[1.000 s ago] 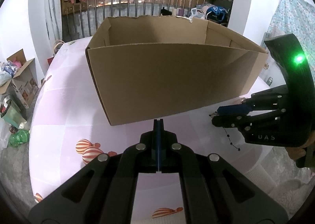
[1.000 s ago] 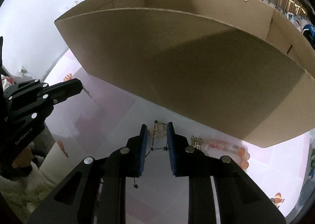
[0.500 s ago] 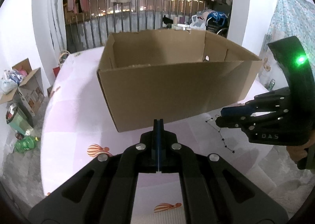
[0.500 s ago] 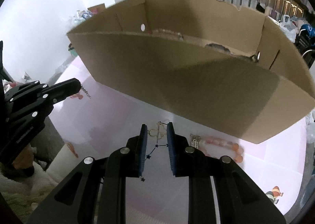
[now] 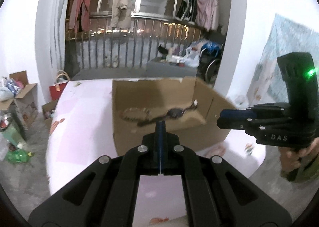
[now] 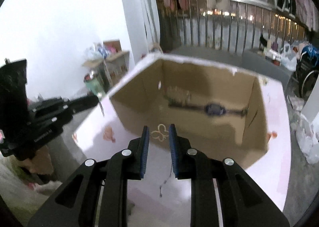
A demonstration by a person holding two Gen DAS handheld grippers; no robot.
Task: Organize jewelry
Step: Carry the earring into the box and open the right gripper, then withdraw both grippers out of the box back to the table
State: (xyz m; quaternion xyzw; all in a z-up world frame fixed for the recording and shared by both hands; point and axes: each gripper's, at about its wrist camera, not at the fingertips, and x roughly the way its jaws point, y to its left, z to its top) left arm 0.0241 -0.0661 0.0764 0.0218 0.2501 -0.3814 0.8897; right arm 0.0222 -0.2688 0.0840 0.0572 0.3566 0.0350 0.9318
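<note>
An open cardboard box (image 5: 127, 111) (image 6: 135, 111) stands on the pink table. Inside lie a watch (image 5: 175, 112) (image 6: 214, 108) and a pale beaded piece (image 5: 135, 114) (image 6: 179, 94). My right gripper (image 6: 159, 134) is shut on a gold butterfly necklace (image 6: 160, 135), its dark chain (image 6: 166, 179) hanging below, just before the box's near wall. My left gripper (image 5: 160, 125) is shut; in the right wrist view (image 6: 95, 100) a thin chain (image 6: 102, 109) dangles from its tip. Both are raised above the table.
The pink table (image 5: 83, 123) has cartoon prints. Clutter, boxes and bags sit on the floor at left (image 5: 18, 95). A balcony railing (image 5: 139, 47) with hanging clothes is behind. A wheelchair (image 5: 211, 63) stands at back right.
Both grippers have risen well above the table, so the box interior now shows. The right gripper lifted the butterfly necklace off the table; the left still holds its chain.
</note>
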